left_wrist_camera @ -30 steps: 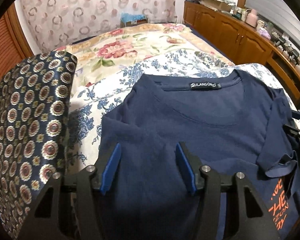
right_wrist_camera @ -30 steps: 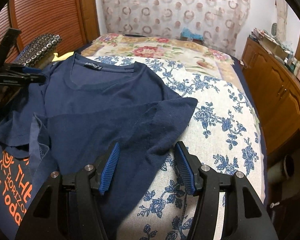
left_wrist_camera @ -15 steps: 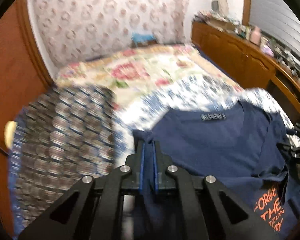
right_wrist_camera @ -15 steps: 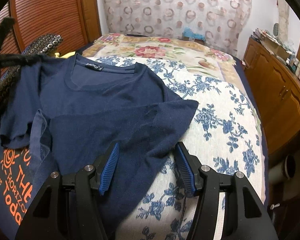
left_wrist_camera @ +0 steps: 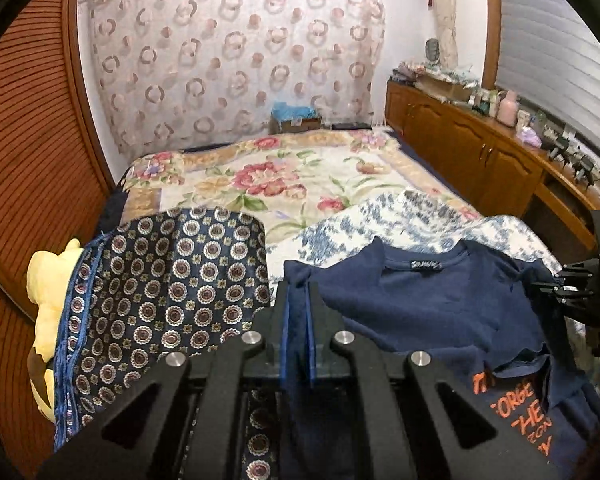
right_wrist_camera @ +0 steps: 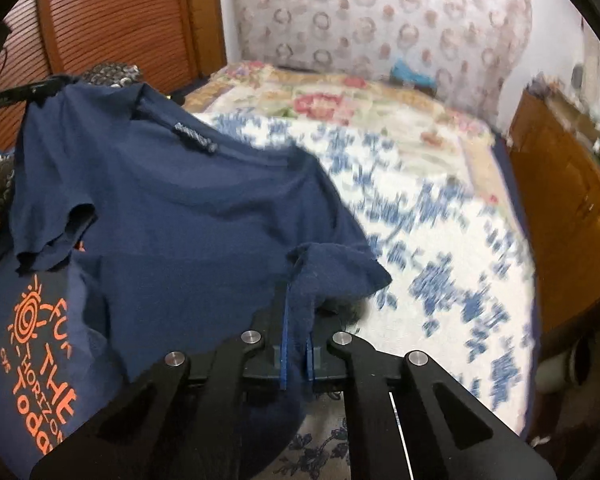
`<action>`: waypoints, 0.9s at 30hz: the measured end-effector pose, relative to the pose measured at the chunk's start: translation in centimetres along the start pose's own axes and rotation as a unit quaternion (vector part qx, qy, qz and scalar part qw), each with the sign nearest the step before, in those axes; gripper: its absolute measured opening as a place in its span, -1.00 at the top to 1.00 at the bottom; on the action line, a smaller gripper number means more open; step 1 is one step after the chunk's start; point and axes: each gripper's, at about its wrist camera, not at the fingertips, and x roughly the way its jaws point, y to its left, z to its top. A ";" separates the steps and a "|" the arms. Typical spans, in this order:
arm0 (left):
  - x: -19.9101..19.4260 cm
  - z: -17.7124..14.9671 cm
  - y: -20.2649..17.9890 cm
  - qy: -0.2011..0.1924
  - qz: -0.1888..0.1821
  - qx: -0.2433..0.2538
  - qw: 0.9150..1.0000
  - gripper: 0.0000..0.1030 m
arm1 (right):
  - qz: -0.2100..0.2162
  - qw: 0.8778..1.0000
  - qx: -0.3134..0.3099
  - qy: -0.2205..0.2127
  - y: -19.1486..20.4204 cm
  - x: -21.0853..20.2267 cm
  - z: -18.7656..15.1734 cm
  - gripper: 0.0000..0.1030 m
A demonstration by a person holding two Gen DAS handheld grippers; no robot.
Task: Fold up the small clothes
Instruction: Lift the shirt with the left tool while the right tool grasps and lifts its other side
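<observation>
A navy T-shirt is held up off the bed between the two grippers, its neck label toward the far wall and orange lettering showing on a lower fold at the near edge. The left gripper has its blue pads pressed together on a bunch of the shirt's fabric near one shoulder; the right gripper is likewise clamped tight on a fold of cloth near the opposite sleeve. How the shirt's lower half lies is hard to make out: it drops under both gripper bodies and out of view, and the orange print is cut off in both views. In the right wrist view the blue-flowered sheet is smeared with blur, so its surface detail cannot be read. That sheet spreads wide to the right of the shirt, with a floral quilt beyond it toward the patterned curtain. On the shirt's left a dark medallion-patterned cloth lies just beside it, a yellow plush toy at its outer edge against the slatted wooden door. A wooden cabinet lines the bed's right side, its top crowded with small bottles too small to tell apart.
</observation>
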 end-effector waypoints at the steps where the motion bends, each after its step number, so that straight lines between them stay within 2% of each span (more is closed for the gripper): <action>1: -0.7 0.1 0.0 -0.006 -0.003 0.000 1.000 0.91 | -0.008 1.000 0.000 -0.017 0.2 -0.9 0.4 0.96; 4: -2.5 0.0 -0.4 -0.018 -0.009 0.008 1.000 0.91 | -0.021 0.998 0.012 -0.059 0.2 -3.8 1.4 0.96; 11: -7.0 -1.8 -1.1 -0.039 -0.014 0.025 0.999 0.91 | -0.047 0.994 -0.006 -0.100 2.2 -8.2 1.4 0.96; 14: -8.8 -2.7 -0.9 -0.050 -0.011 0.023 0.998 0.91 | -0.118 0.985 -0.016 -0.121 2.7 -10.0 1.4 0.97; 16: -9.9 -3.1 -0.6 -0.057 -0.010 0.019 0.998 0.91 | -0.143 0.981 -0.011 -0.131 2.4 -11.0 1.8 0.97; 22: -13.5 -2.0 0.3 -0.093 -0.017 0.000 0.996 0.92 | -0.159 0.976 -0.013 -0.147 2.1 -14.8 3.6 0.97; 27: -17.7 -0.7 1.4 -0.138 -0.040 -0.018 0.990 0.92 | -0.128 0.972 -0.012 -0.195 3.5 -20.4 4.8 0.97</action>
